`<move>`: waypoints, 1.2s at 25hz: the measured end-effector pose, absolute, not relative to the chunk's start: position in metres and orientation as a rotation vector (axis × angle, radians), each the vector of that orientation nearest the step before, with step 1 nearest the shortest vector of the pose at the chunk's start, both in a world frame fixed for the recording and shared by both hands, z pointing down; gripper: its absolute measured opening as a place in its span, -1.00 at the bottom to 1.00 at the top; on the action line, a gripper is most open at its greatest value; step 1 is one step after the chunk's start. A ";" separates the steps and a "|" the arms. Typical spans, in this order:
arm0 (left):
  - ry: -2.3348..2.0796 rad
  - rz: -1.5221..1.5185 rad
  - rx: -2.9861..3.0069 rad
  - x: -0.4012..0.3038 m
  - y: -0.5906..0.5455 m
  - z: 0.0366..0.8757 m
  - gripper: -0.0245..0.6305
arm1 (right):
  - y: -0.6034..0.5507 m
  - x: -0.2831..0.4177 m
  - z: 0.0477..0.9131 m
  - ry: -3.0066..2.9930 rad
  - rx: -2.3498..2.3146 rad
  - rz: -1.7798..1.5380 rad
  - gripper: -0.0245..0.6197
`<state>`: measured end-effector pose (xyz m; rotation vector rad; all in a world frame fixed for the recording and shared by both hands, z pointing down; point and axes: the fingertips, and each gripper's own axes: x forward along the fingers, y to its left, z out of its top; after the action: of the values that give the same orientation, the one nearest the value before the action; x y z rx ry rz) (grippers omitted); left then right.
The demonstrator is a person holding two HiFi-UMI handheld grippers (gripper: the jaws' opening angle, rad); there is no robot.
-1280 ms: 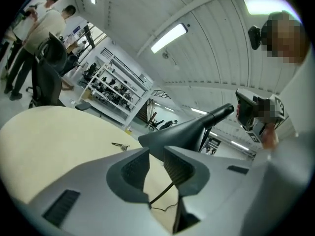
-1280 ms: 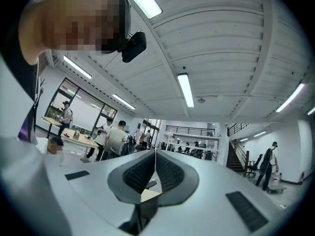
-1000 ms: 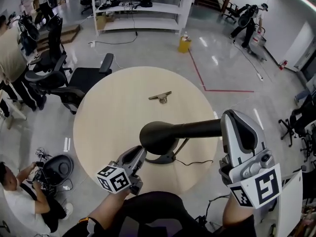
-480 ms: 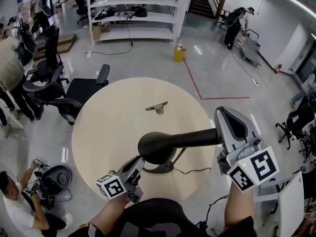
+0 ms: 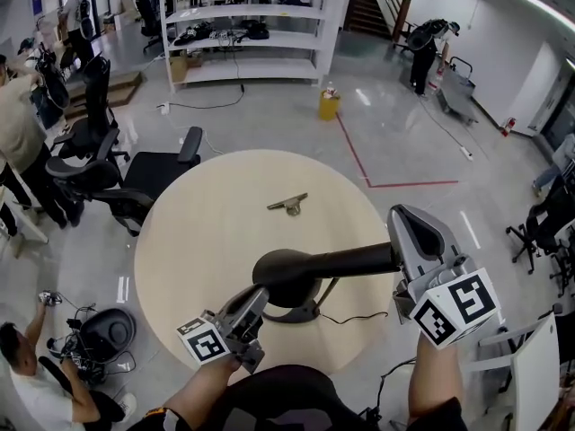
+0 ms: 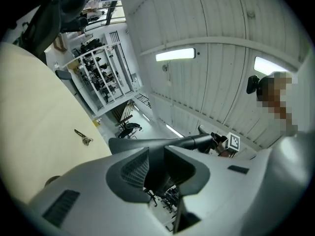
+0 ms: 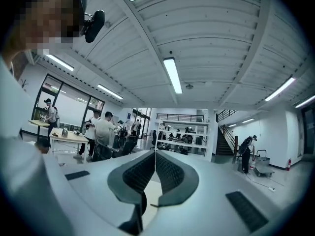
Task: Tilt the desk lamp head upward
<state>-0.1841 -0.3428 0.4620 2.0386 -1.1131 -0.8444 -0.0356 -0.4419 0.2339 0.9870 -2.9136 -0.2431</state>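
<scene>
Right now we have the left gripper (image 5: 254, 302) tucked under the desk lamp head (image 5: 286, 275). Its jaws are part-way open and pressed on the dark underside of that head, which fills the gap between the pads (image 6: 133, 168). The lamp stands near the front edge of the round table (image 5: 207, 223), its arm (image 5: 355, 259) running level to the right. Our right gripper (image 5: 410, 227) sits at the arm's far end, jaws closed together on nothing.

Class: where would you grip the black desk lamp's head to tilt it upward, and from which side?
Probably the slim tapered neck of the black desk lamp head, from the right: it lies level, while the round end looks too wide.
</scene>
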 end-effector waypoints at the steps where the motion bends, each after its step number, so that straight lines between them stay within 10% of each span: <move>1: -1.129 -0.840 2.032 -0.187 -0.341 0.465 -0.55 | -0.442 -0.035 0.236 -2.912 0.988 -0.242 -0.87; 30: -0.907 -0.999 1.873 -0.195 -0.344 0.481 -0.26 | -0.431 -0.048 0.240 -2.923 0.828 -0.216 -0.87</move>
<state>-0.1953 -0.3443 0.4813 1.8731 -0.9068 -0.9988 -0.0481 -0.4308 0.2404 0.8276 -2.9227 -0.2162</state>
